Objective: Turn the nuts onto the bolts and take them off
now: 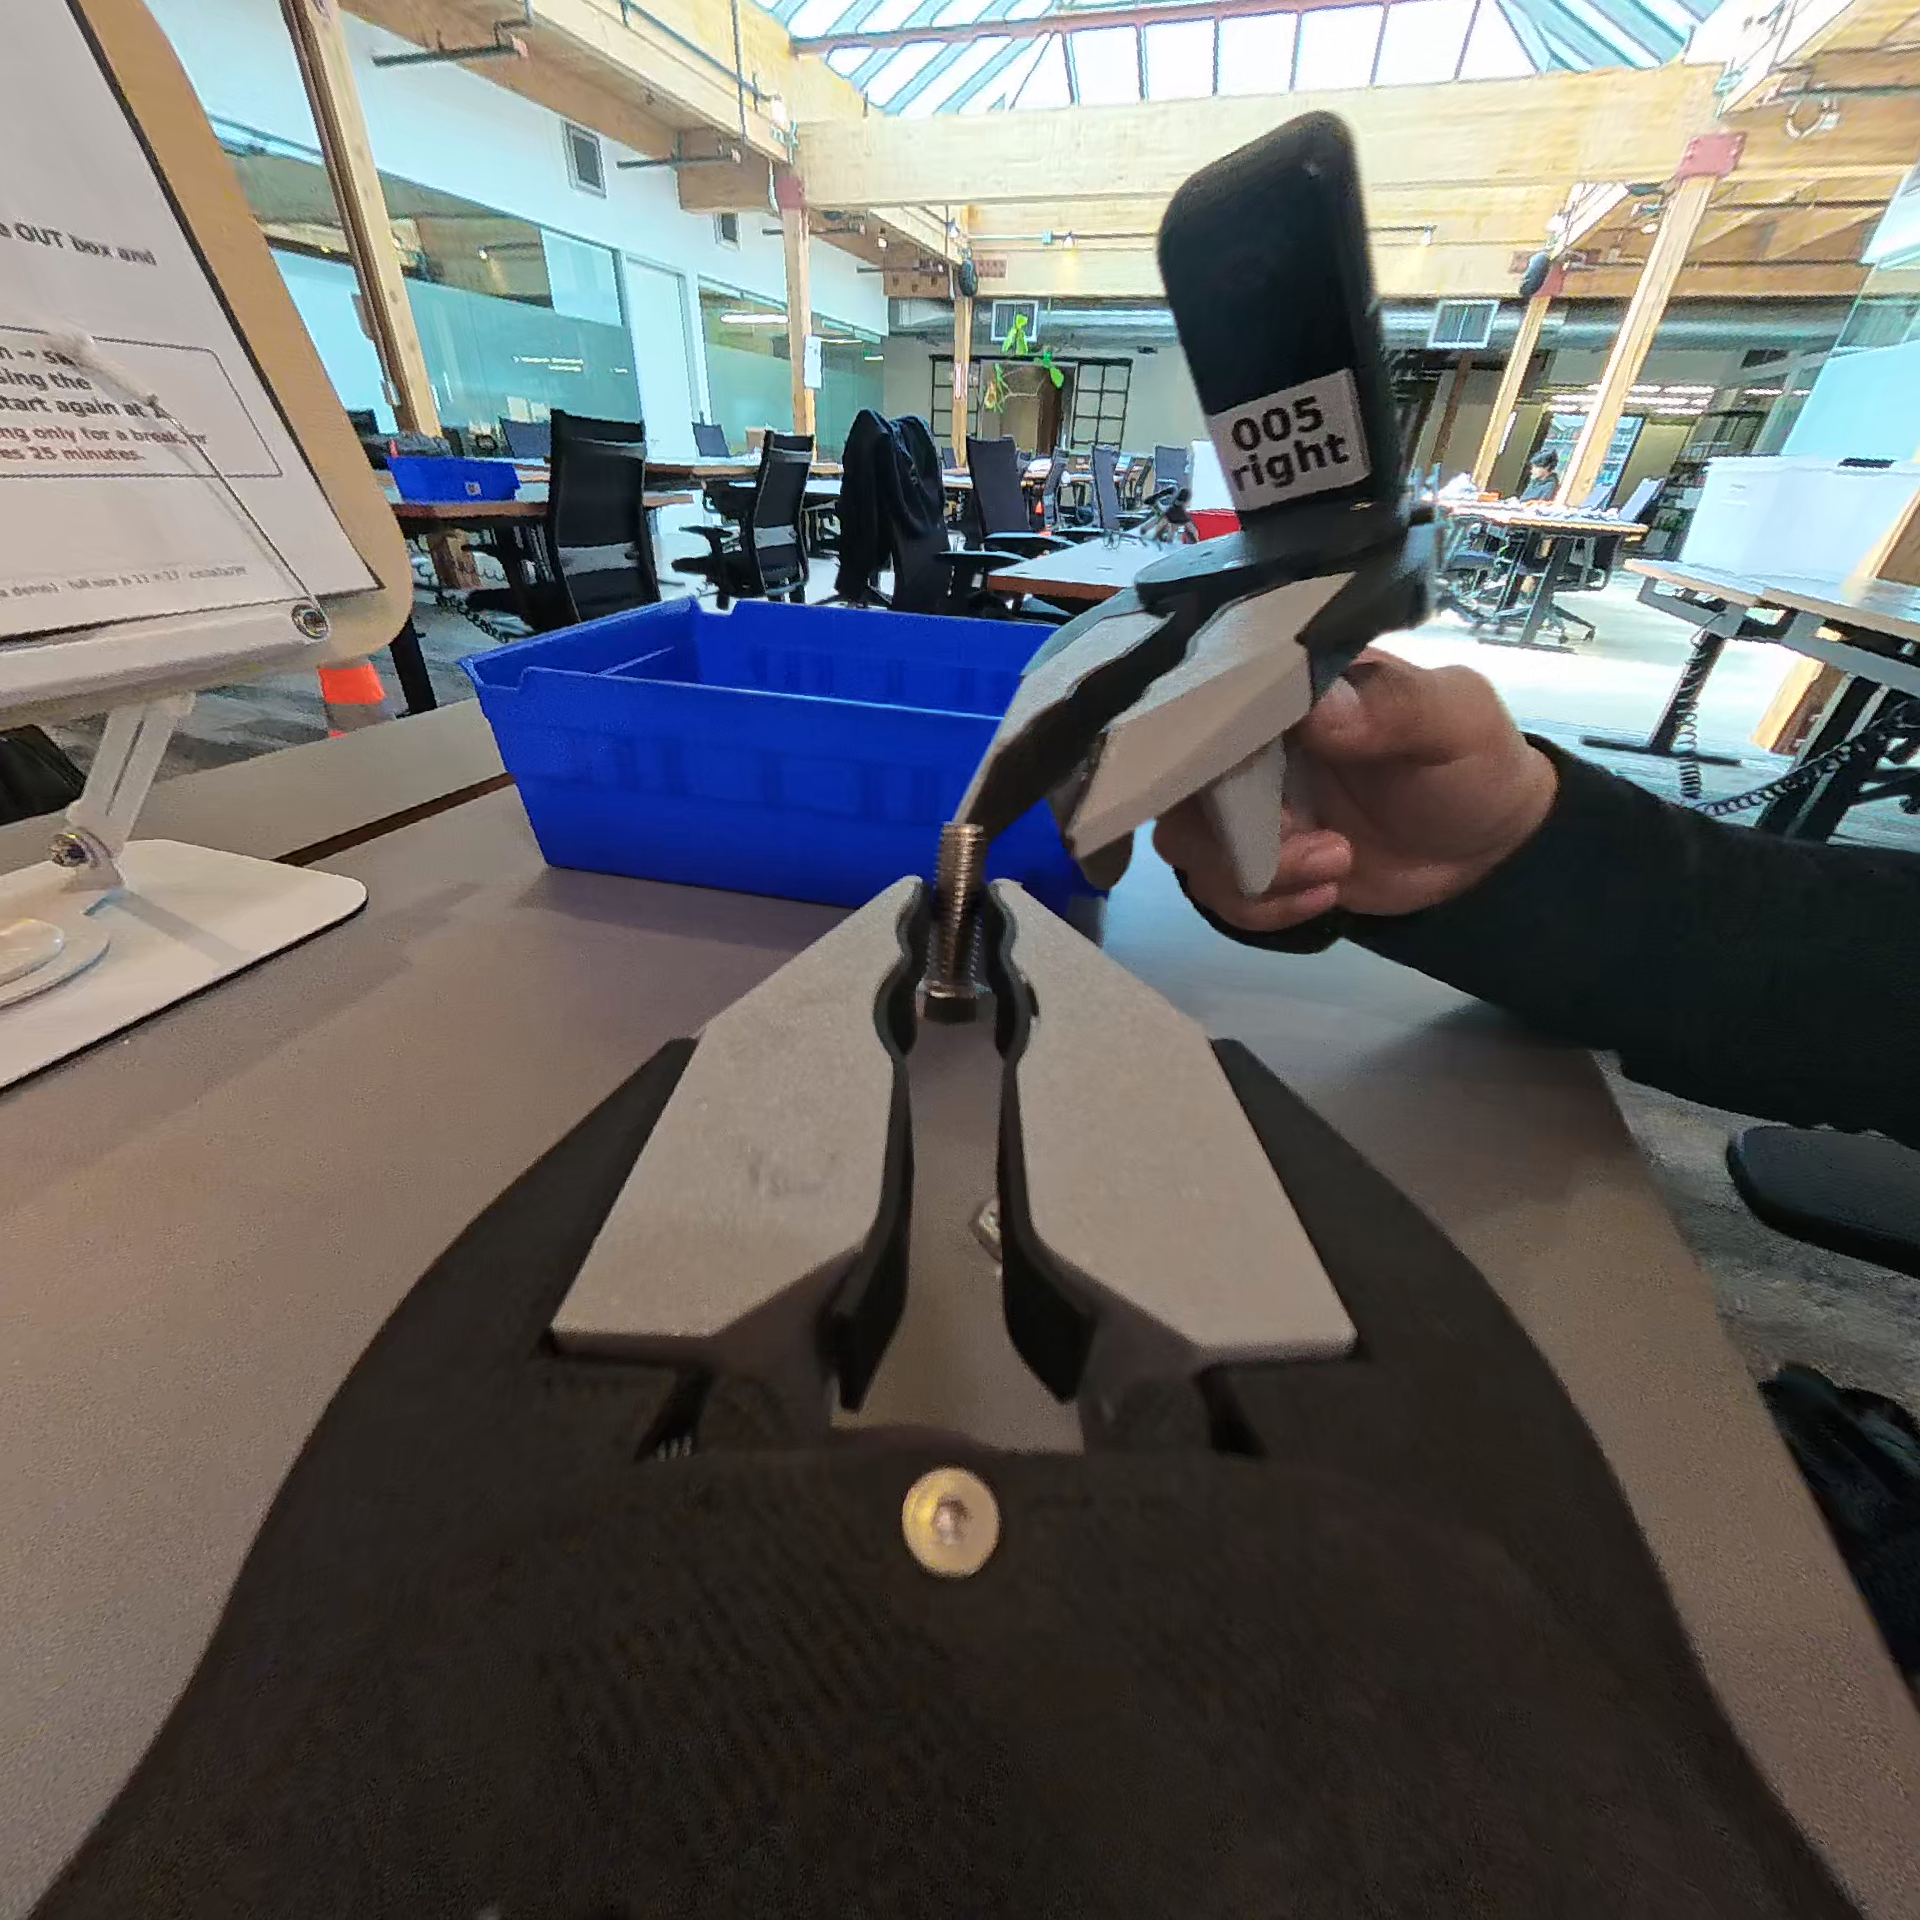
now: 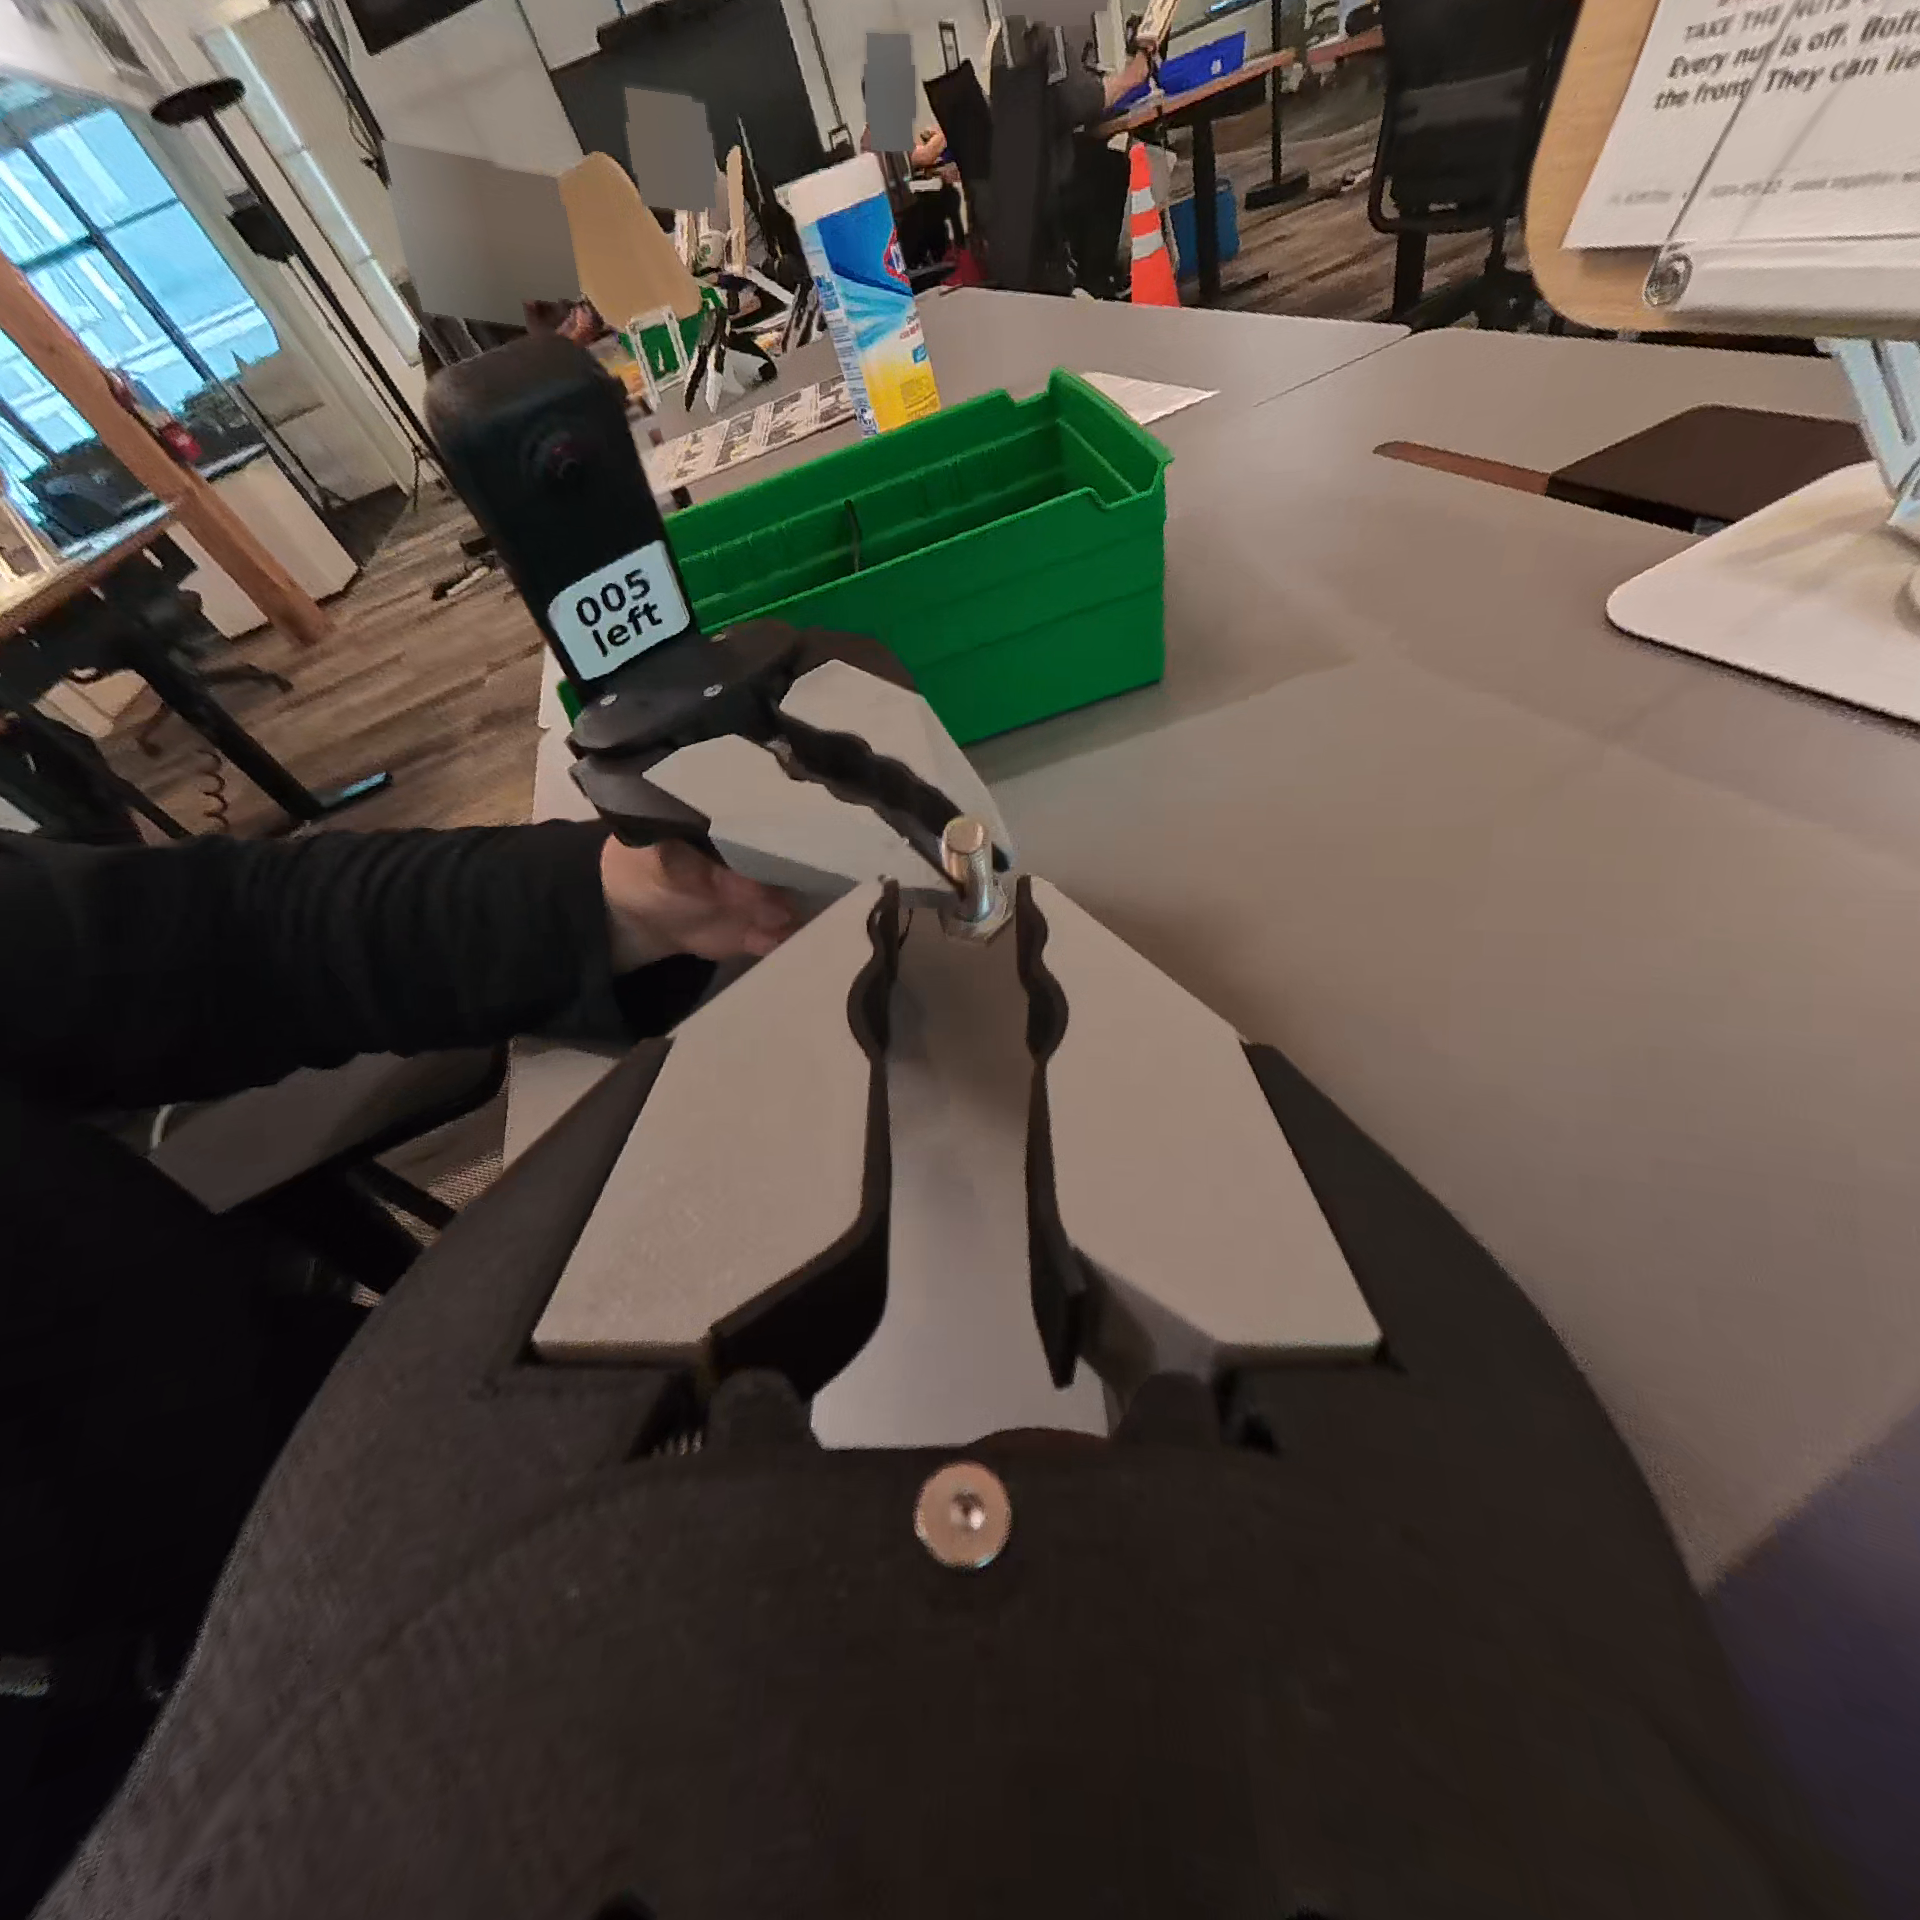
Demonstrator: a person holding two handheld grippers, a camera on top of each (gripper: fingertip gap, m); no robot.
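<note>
Steel bolt point(image 1: 954, 914) stands upright, clamped in my left gripper point(image 1: 954, 935); right gripper point(image 2: 951, 904), jaws apart, sits straight above, its nut point(image 2: 977, 923) on the bolt's tip.

The bolt point(image 1: 957, 914) stands up on the table point(image 1: 416, 987) between the left gripper's point(image 1: 957, 902) fingers, the right gripper point(image 1: 1023, 821) is just above it, and a bin point(image 1: 748, 769) sits behind them.
</note>
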